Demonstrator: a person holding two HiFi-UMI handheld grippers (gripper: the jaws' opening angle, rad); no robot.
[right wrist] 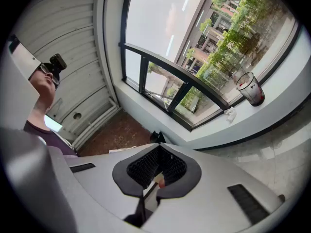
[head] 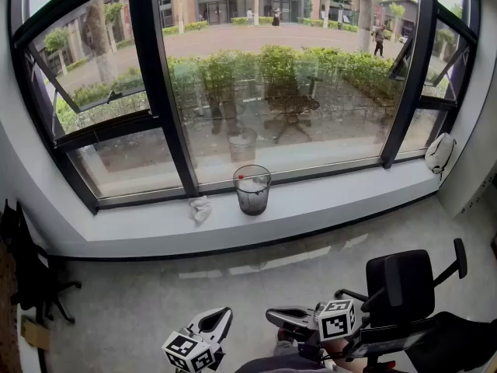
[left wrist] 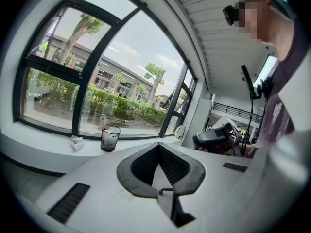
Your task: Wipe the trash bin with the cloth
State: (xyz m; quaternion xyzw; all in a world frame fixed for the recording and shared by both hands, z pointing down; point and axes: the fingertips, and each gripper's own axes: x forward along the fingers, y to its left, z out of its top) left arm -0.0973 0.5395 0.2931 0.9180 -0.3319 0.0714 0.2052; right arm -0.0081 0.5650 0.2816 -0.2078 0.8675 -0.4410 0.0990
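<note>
As far as I could judge, none of the wiping had begun. The bin (head: 252,189) stood around the middle of the window ledge (head: 342,195), nearer its back edge by the glass. The cloth (head: 200,208) lay crumpled just beside it, toward the ledge's left end, not touching it. Both were well apart from the person, who was back across the floor. The left gripper (head: 220,318) had its jaws closed on nothing. The right gripper (head: 273,315) was the same, jaws together and empty, and both were held low near the body. Everything was left to do: reach the ledge, take up the cloth, then rub the bin with it, perhaps steadying the bin with the other gripper.
</note>
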